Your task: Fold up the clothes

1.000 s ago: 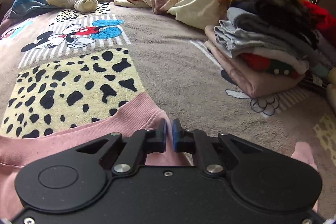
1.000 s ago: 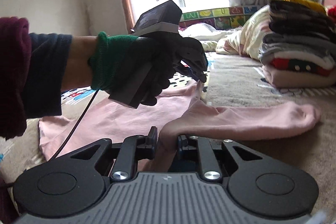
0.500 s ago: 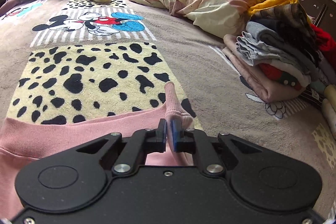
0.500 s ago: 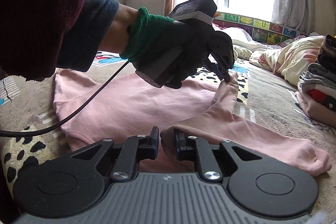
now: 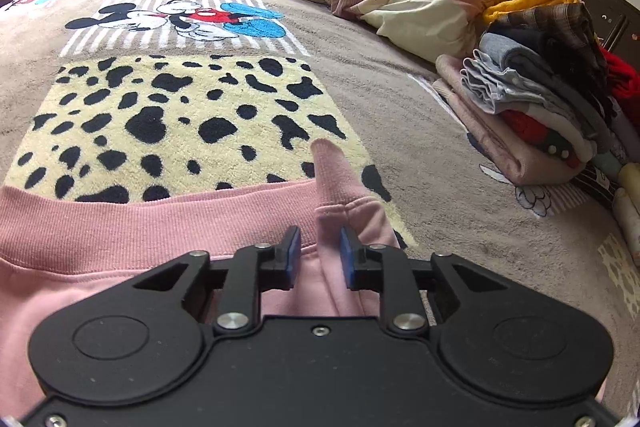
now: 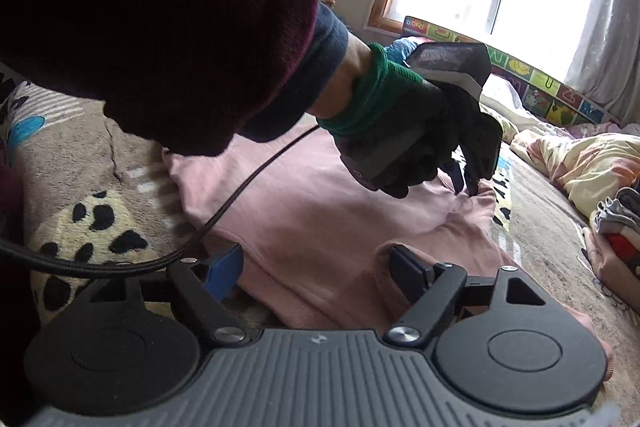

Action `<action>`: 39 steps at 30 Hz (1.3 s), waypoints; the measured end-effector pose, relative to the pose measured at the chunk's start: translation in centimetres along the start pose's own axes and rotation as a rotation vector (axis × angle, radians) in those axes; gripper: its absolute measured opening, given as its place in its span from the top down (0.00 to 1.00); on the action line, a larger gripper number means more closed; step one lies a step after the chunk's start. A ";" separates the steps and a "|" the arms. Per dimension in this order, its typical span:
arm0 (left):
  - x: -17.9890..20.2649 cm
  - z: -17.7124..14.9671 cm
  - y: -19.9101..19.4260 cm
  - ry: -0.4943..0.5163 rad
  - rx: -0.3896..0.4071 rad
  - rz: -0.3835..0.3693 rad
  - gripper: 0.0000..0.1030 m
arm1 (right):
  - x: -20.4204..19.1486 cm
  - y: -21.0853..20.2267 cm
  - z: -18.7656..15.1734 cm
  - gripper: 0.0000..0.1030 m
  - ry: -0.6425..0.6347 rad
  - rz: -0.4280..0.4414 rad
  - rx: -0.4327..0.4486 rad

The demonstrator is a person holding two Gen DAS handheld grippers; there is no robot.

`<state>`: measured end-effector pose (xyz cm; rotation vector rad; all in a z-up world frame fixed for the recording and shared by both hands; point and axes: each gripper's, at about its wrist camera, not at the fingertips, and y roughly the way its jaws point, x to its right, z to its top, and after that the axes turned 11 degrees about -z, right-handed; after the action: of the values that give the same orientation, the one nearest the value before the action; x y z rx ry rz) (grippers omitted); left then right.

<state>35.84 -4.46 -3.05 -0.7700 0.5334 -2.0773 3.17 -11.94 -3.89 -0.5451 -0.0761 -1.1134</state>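
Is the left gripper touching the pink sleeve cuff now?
Cannot tell. In the left wrist view the left gripper is open around the pink sleeve cuff, with no clear contact or gap at either blue pad.

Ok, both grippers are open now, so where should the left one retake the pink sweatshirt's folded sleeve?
Probably at the ribbed cuff of the pink sweatshirt: it stands up ahead of the open left gripper. Come straight forward, one finger on each side of the ridge.

Left gripper [image 5: 316, 253]: black body, blue pads.
Sleeve [image 6: 168, 7]: maroon over navy.
Glove [image 6: 404, 123]: black, green cuff.
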 end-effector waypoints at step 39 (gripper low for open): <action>4.1 -6.3 -4.7 -0.011 -0.037 0.100 0.91 | 1.8 1.3 -3.7 0.10 0.138 0.015 -0.091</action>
<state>26.97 -4.58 -3.34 -0.7601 0.5938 -1.9754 4.36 -14.72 -7.01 -0.5470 0.0985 -1.1414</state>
